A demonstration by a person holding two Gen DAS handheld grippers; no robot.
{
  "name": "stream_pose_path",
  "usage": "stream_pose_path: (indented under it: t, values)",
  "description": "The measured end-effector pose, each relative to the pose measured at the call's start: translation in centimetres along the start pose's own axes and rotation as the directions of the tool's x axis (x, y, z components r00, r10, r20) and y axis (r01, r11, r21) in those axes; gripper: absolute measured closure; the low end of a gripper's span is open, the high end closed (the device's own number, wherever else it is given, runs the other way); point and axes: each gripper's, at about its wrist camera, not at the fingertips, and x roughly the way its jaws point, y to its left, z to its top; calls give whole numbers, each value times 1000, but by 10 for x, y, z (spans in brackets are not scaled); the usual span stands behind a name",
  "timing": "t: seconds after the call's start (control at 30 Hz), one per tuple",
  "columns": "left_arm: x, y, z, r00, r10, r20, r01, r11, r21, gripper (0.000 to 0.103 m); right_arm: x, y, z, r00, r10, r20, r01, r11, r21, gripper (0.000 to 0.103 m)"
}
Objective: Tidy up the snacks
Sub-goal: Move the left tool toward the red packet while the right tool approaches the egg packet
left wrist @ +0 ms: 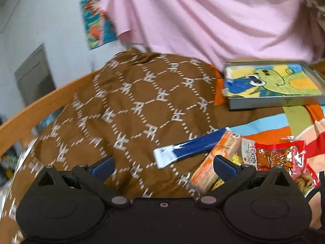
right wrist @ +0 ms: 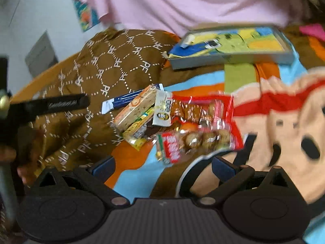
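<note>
A heap of snack packets lies on a colourful bedspread: a blue-and-white stick packet [left wrist: 191, 147] [right wrist: 126, 99], an orange cracker pack [left wrist: 215, 160] [right wrist: 136, 109], a red clear bag of snacks [left wrist: 282, 158] [right wrist: 211, 122], a yellow packet [right wrist: 138, 134] and a small red-white packet [right wrist: 170, 150]. A grey tray [left wrist: 274, 101] [right wrist: 229, 61] lined with a cartoon picture lies beyond them. My left gripper [left wrist: 162, 165] is open and empty, just left of the heap. My right gripper [right wrist: 162, 165] is open and empty, just in front of the heap.
A brown patterned quilt [left wrist: 132, 105] [right wrist: 105, 65] is bunched at the left against a wooden bed rail [left wrist: 40, 105]. A pink cloth [left wrist: 203, 16] hangs behind. A black handle [right wrist: 52, 105] juts in from the left of the right wrist view.
</note>
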Motion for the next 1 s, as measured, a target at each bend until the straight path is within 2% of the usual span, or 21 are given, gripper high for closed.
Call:
stream_pose_path:
  t: [0.1,0.27,0.4,0.53,0.67,0.83,0.9,1.0]
  values:
    - [12,-7,5,999,-44,12,43,998,36,1,14,-4,8,997,-69,28,72,992,-106,0]
    - [34,-18,9,990,-140,-22,141,987,78,1,31,-22,15,992,-117,55,124,982,-145,0]
    - [44,-24,4,968,-237,-80,246,961,125,1,41,-32,14,987,-162,8,161,977,-138,0]
    - [54,-35,-1,949,-295,-109,312,931,191,1,51,-41,13,983,-184,-24,180,975,-129,0]
    - [65,-46,5,931,-348,-112,365,901,232,1,61,-49,10,989,-134,-69,128,988,-89,0]
    - [76,-70,20,914,-394,-96,403,853,332,1,71,-52,5,989,-70,-127,66,997,-34,0]
    - [79,-82,24,910,-403,-100,411,838,358,1,72,-54,5,988,-20,-155,21,1000,5,0]
    - [83,-99,27,893,-438,-102,438,793,424,1,68,-60,5,981,80,-175,-67,995,79,0]
